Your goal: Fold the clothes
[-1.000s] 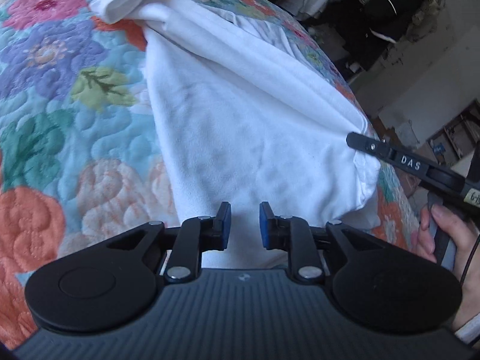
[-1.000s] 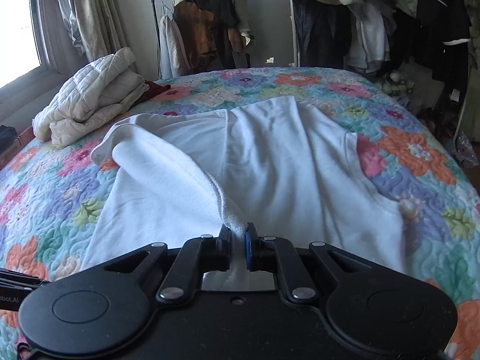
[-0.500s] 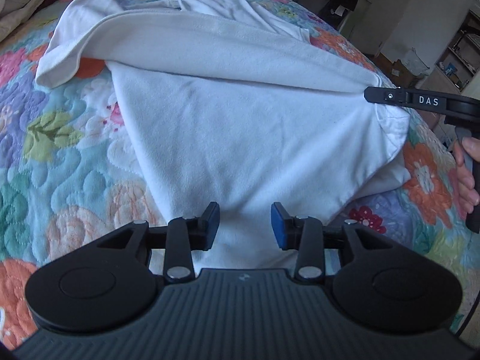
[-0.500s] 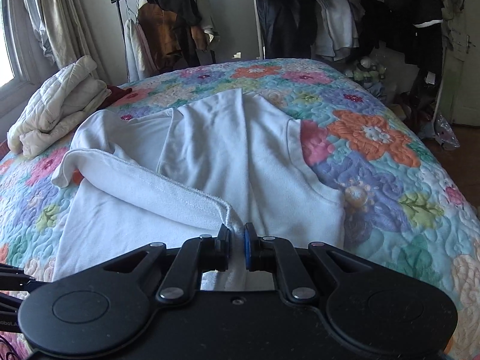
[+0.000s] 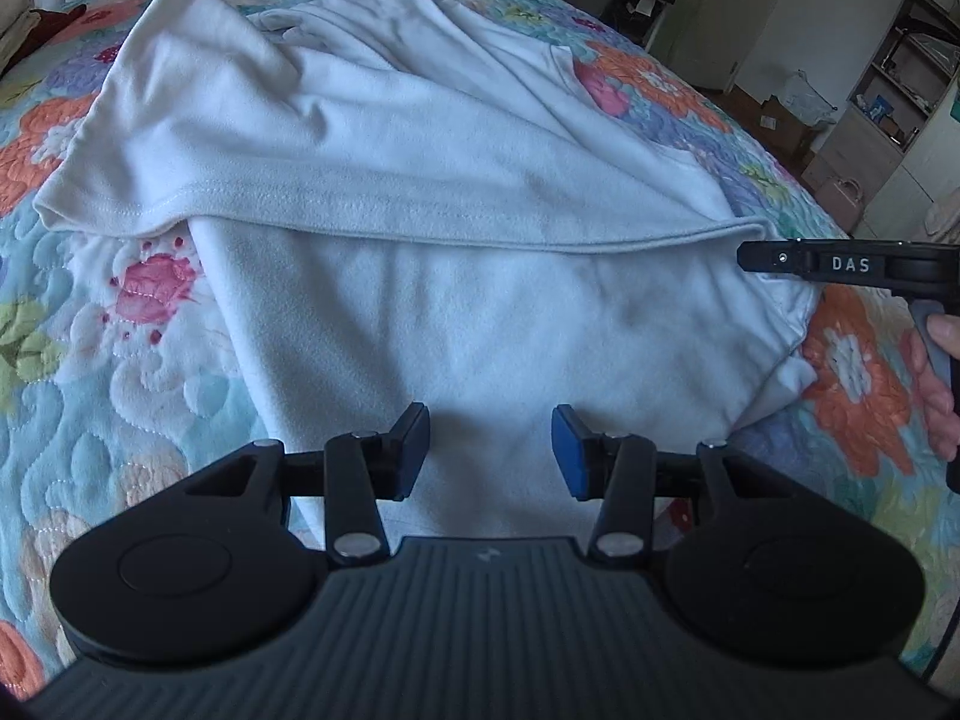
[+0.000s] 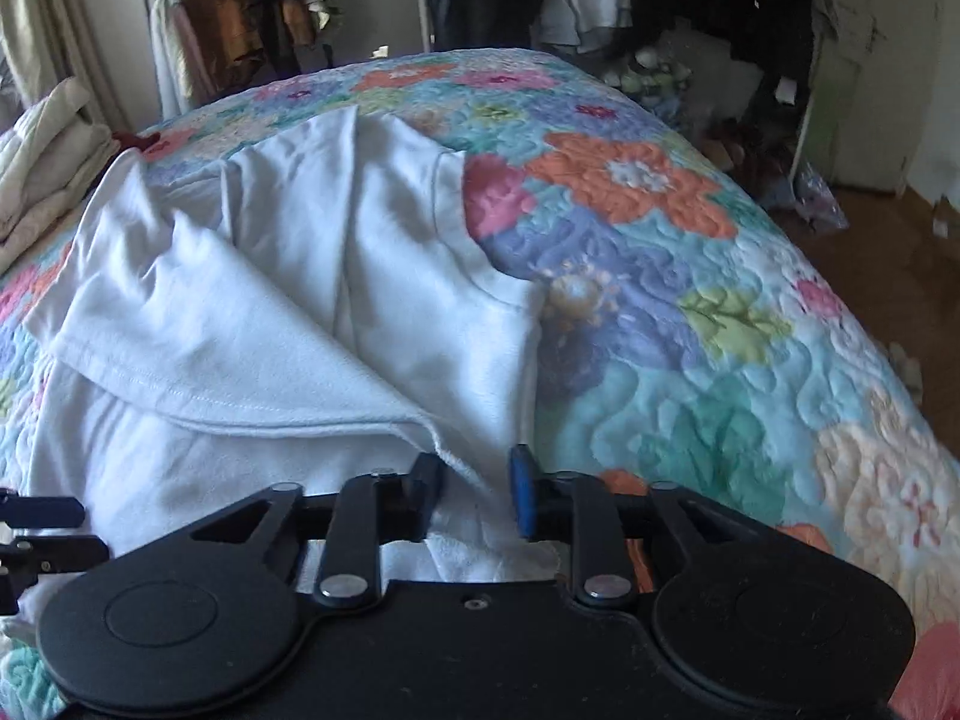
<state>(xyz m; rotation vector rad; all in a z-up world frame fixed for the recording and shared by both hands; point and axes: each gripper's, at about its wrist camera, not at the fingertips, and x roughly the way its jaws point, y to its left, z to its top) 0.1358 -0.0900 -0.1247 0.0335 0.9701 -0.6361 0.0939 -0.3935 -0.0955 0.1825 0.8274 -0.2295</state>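
Note:
A white T-shirt [image 5: 456, 276] lies on the flowered quilt [image 5: 120, 372], its hemmed edge [image 5: 420, 234] folded across the lower layer. My left gripper [image 5: 491, 450] is open and empty just above the shirt's near part. The right gripper shows in the left wrist view as a black arm marked DAS [image 5: 840, 264] at the fold's right corner. In the right wrist view the shirt [image 6: 336, 300] lies ahead, and my right gripper [image 6: 477, 495] is open, with the folded corner [image 6: 444, 450] lying loose between its jaws.
The quilt [image 6: 720, 390] covers the bed to the right of the shirt. Folded cream bedding [image 6: 42, 168] sits at the far left. A clothes rack [image 6: 240, 18] and hanging garments stand behind the bed. Shelves and boxes [image 5: 888, 96] stand past the bed's right edge.
My right gripper carried the shirt's edge across to the right, then opened and let the corner go. My left gripper opened wider and swung to face along the fold.

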